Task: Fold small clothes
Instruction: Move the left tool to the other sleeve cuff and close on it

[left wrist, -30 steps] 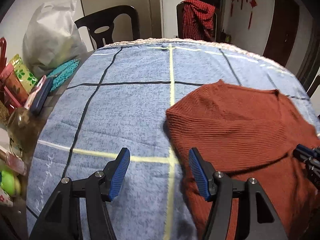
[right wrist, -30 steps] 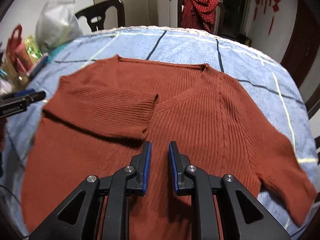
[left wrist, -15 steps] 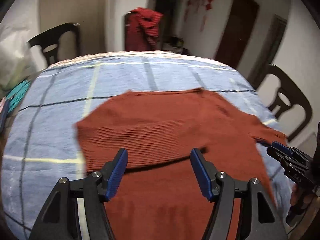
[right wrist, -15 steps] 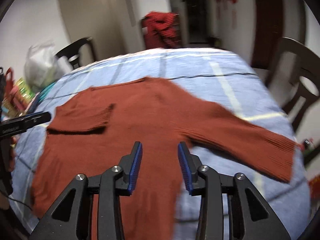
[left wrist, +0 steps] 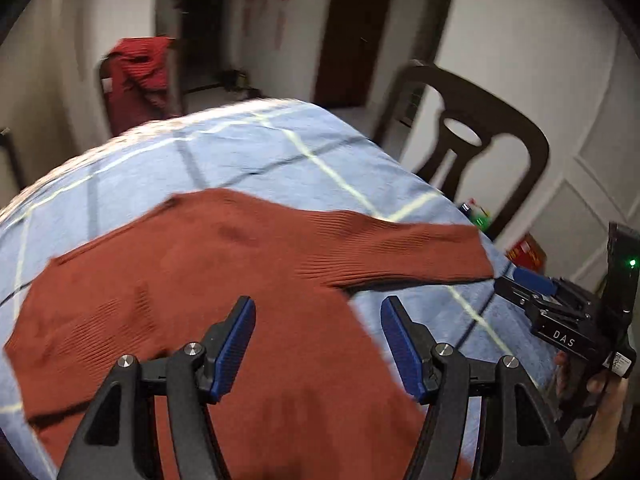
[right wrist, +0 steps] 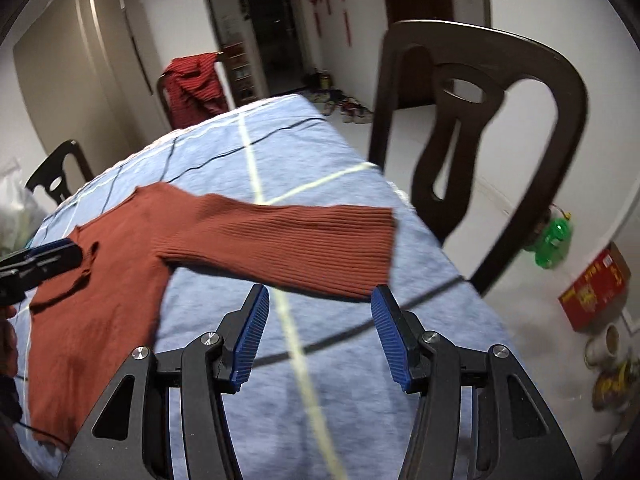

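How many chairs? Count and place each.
3: near chair at the table's right side; draped chair beyond its far end; third chair far left. Others may be hidden.

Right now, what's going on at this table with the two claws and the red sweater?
A person is folding a rust-red ribbed sweater laid flat on a blue checked tablecloth. One sleeve is already folded across the body; the other sleeve lies stretched out toward the table edge. The right claw is open, just short of that sleeve's cuff. The left claw hovers open over the sweater's body, gripping nothing.
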`<state>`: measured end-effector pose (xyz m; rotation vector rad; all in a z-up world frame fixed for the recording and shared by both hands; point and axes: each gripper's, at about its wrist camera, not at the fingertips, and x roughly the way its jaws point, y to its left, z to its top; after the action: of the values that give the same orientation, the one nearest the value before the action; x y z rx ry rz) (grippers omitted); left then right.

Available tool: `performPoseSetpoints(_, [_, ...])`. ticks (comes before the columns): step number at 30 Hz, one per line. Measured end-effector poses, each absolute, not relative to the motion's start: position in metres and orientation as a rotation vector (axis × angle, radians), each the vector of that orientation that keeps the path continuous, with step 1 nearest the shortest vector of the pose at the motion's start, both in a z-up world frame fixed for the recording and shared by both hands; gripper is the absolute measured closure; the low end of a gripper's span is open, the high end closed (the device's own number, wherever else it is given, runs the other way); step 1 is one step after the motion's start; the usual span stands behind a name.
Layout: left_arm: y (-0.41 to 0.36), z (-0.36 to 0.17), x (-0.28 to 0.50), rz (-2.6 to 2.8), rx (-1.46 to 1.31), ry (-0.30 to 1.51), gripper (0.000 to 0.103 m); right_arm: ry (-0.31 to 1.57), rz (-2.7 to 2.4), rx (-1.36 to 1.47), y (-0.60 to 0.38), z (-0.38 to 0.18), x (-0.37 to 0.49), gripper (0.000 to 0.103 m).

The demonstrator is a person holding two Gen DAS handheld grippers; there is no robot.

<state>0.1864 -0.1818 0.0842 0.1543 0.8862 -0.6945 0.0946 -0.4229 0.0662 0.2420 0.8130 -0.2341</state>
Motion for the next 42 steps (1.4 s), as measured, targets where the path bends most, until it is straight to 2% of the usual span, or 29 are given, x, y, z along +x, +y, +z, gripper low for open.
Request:
performPoseSetpoints(13, [-0.326,0.058,0.164,-0.909,0.345,0.896,0.035,0.786,-0.342,0.354,-0.481,0.071,0.065,0.049])
performPoseSetpoints(32, [-0.394,0.028,0.147,-0.974,0.493,0.900,0.036,0.761,-0.391,0.450,-0.525,0.069,0.054,0.049])
performPoseSetpoints(35, [-0.396,0.028,0.147,-0.961,0.508,0.882,0.046,0.754,-0.388,0.463,-0.527,0.070,0.055,0.049])
performPoseSetpoints(37, [-0.397,0.028,0.148,-0.945,0.513,0.871,0.062,0.753,-0.384,0.469,-0.527,0.070,0.056,0.049])
performPoseSetpoints(40, [-0.395,0.031,0.153,-0.942,0.497,0.871,0.080,0.760,-0.376,0.471,-0.526,0.068,0.058,0.049])
performPoseSetpoints(42, [-0.391,0.032,0.158,-0.931,0.475,0.876,0.086,0.761,-0.373,0.478,-0.525,0.067,0.059,0.049])
